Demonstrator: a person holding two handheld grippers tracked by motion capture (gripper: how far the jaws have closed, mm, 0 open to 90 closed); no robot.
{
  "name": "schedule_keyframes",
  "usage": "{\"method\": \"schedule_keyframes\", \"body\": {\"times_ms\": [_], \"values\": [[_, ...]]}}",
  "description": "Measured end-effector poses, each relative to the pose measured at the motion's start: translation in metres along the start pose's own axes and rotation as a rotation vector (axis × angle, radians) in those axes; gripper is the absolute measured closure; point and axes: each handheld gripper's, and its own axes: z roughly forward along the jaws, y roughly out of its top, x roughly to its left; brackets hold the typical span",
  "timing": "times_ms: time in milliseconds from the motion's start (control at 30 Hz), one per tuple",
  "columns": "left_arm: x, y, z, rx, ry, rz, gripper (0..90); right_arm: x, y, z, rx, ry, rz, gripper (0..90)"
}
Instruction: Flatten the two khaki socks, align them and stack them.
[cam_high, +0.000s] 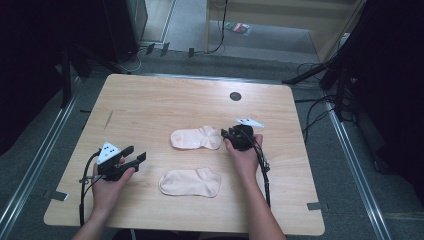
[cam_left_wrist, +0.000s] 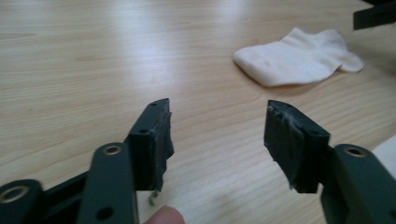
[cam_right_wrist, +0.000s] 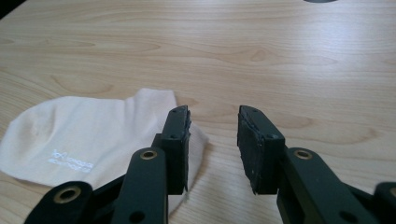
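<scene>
Two pale pink ankle socks lie flat on the wooden table (cam_high: 150, 100). The far sock (cam_high: 196, 138) (cam_left_wrist: 299, 57) (cam_right_wrist: 79, 135) is at the middle, and the near sock (cam_high: 190, 182) lies closer to the front edge. My right gripper (cam_high: 227, 134) (cam_right_wrist: 214, 122) is at the far sock's right end, open; its left jaw hangs over the cuff, and bare wood shows between the pads. Left of the near sock, my left gripper (cam_high: 136, 153) (cam_left_wrist: 217, 121) is held low over bare table, open, with nothing between its jaws.
A dark round grommet (cam_high: 235, 96) sits in the table near the back edge. Cables and black stand legs (cam_high: 320, 72) lie on the floor beyond the table's far right corner. A metal rail (cam_high: 35, 165) runs along the floor at the left.
</scene>
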Motion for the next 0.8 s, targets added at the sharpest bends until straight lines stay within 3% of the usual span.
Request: {"method": "schedule_keyframes", "body": {"times_ms": [100, 200, 300, 333, 367, 400, 433, 467, 700, 800], "values": [[-0.004, 0.012, 0.011, -0.005, -0.056, -0.024, 54.5, 0.003, 0.002, 0.003, 0.011, 0.012, -0.01, 60.0], [-0.016, 0.028, 0.029, 0.005, -0.089, -0.013, 55.8, 0.009, 0.003, 0.009, 0.012, -0.015, -0.044, 54.3], [-0.027, 0.039, 0.047, 0.028, -0.097, 0.012, 55.6, 0.01, 0.003, 0.011, 0.014, -0.005, -0.049, 54.6], [-0.032, 0.044, 0.061, 0.04, -0.099, 0.024, 56.6, 0.011, 0.001, 0.014, 0.025, -0.012, -0.063, 55.1], [-0.032, 0.044, 0.061, 0.04, -0.099, 0.024, 56.7, 0.011, 0.001, 0.014, 0.025, -0.012, -0.063, 55.1], [-0.035, 0.049, 0.074, 0.064, -0.09, 0.033, 57.0, 0.009, 0.0, 0.016, 0.034, -0.009, -0.059, 55.6], [-0.035, 0.049, 0.074, 0.064, -0.09, 0.033, 57.0, 0.009, -0.001, 0.016, 0.038, -0.008, -0.062, 55.6], [-0.037, 0.051, 0.085, 0.085, -0.086, 0.03, 56.8, 0.008, -0.002, 0.017, 0.041, -0.007, -0.061, 55.6], [-0.042, 0.057, 0.105, 0.15, -0.081, 0.016, 51.3, 0.011, -0.005, 0.02, 0.057, 0.009, -0.078, 55.5], [-0.046, 0.058, 0.11, 0.188, -0.07, 0.049, 51.7, 0.012, -0.006, 0.023, 0.066, 0.005, -0.085, 57.4]]}}
